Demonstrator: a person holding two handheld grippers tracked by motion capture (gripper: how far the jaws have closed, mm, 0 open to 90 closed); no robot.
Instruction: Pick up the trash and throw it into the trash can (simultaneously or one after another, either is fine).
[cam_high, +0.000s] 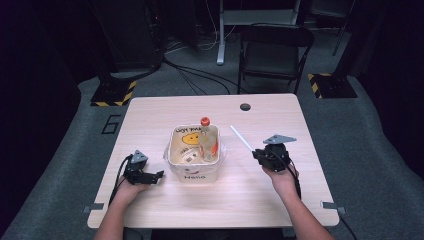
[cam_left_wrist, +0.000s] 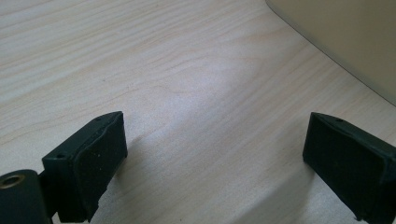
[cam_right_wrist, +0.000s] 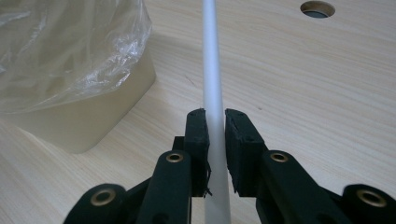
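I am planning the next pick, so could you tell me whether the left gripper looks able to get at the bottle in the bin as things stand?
Probably yes: the left gripper is open and empty beside the bin, and the bottle stands in the open top, orange cap uppermost.

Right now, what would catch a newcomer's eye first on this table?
The cream bin at the table's middle, lined with clear plastic and holding a bottle with an orange cap. Right of it, the right gripper is clamped on a long white straw, while the left gripper rests open beside the bin.

Each black tool (cam_high: 268, 156) carries brass screws, a grey plate, a cable.
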